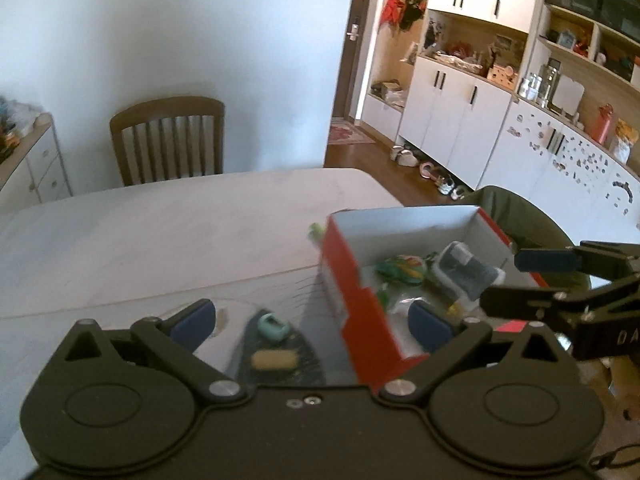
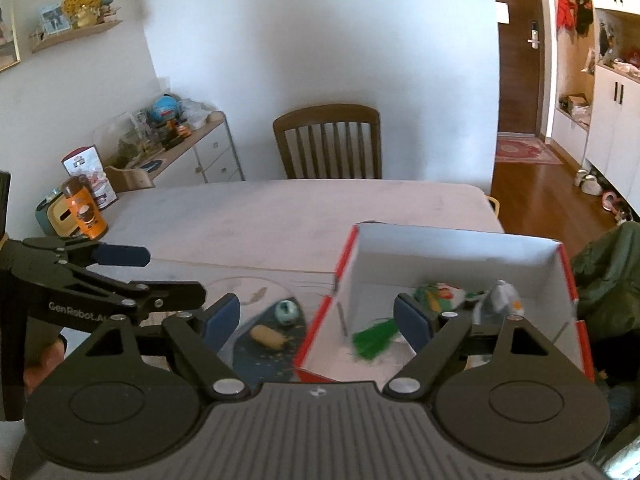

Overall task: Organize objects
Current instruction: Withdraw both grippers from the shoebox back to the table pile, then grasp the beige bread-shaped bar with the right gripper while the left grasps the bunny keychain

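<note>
A red cardboard box (image 1: 347,280) (image 2: 448,250) with a white inside stands on the table near its right edge. In it lie a green and yellow toy (image 1: 402,270) (image 2: 436,294), a clear packet with a dark item (image 1: 466,270) and a blurred green tassel (image 2: 374,342). Left of the box, a dark mat (image 1: 280,376) (image 2: 256,360) carries a teal round thing (image 1: 273,327) (image 2: 287,312) and a tan cylinder (image 1: 275,360) (image 2: 269,336). My left gripper (image 1: 312,324) (image 2: 176,274) is open above the mat and the box's left wall. My right gripper (image 2: 316,322) (image 1: 500,282) is open over the box's near left corner, holding nothing.
A wooden chair (image 1: 168,140) (image 2: 328,142) stands at the table's far side. An orange canister (image 2: 86,210) and a teal box sit at the table's left edge by a sideboard (image 2: 208,152). A green jacket (image 2: 608,276) hangs right of the box. White cabinets (image 1: 456,124) line the right wall.
</note>
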Demonstrator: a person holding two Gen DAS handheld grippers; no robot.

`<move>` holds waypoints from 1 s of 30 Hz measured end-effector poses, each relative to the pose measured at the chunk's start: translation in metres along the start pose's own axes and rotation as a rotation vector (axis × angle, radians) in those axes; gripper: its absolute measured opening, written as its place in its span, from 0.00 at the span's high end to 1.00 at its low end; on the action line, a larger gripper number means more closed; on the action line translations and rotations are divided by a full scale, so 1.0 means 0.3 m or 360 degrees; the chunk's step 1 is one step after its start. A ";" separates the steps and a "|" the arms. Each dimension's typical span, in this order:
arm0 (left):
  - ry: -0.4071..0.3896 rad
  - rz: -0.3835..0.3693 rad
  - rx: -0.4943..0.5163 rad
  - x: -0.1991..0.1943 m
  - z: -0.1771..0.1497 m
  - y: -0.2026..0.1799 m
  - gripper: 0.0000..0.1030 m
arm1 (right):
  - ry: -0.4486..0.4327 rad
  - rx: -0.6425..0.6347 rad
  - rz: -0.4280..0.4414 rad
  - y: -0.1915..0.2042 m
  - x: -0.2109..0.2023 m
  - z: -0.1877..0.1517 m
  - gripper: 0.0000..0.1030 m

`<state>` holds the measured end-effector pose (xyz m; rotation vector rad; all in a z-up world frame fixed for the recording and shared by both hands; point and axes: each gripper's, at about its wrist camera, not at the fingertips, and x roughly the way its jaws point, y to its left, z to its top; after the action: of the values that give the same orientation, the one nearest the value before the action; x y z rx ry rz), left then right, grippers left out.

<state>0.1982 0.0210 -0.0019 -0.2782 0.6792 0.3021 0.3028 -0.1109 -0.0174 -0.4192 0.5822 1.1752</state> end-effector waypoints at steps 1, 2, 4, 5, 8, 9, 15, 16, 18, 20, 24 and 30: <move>0.0001 0.0008 -0.0009 -0.006 -0.011 0.026 0.01 | 0.0005 0.0000 0.0004 0.016 0.008 0.003 0.18; -0.0001 0.0026 -0.0006 -0.013 -0.024 0.052 0.01 | 0.0008 0.0003 0.0009 0.029 0.016 0.005 0.18; -0.0014 0.0072 0.0013 -0.024 -0.046 0.093 0.01 | 0.0016 0.0009 0.0013 0.058 0.034 0.009 0.18; -0.0015 0.0089 0.0019 -0.029 -0.056 0.115 0.01 | 0.0022 0.0007 0.0015 0.071 0.043 0.012 0.18; 0.0000 0.0078 -0.0003 -0.035 -0.083 0.180 0.01 | 0.0040 -0.0006 0.0018 0.117 0.077 0.017 0.18; 0.0004 0.0073 -0.0017 -0.037 -0.093 0.202 0.01 | 0.0048 -0.0007 0.0019 0.133 0.090 0.019 0.18; 0.0037 0.0097 0.0023 -0.028 -0.153 0.296 0.01 | 0.0093 0.0016 0.0000 0.207 0.180 0.025 0.18; 0.0044 0.0104 0.0027 -0.024 -0.169 0.313 0.01 | 0.0104 0.0019 -0.0001 0.216 0.195 0.022 0.18; 0.0058 0.0115 0.0032 -0.009 -0.198 0.340 0.01 | 0.0130 0.0020 -0.0008 0.239 0.231 0.017 0.18; 0.0063 0.0115 0.0019 0.002 -0.224 0.363 0.01 | 0.0156 0.0022 -0.0013 0.261 0.267 0.009 0.18; 0.0075 0.0109 0.0023 0.037 -0.269 0.389 0.01 | 0.0208 0.0036 -0.0044 0.306 0.343 -0.013 0.18; 0.0149 0.0063 0.0016 0.109 -0.321 0.406 0.01 | 0.0273 0.0041 -0.0113 0.368 0.460 -0.058 0.18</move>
<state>0.1236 0.1056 -0.1135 -0.2704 0.7789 0.3249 0.2324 0.0173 -0.1179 -0.5179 0.7248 1.0690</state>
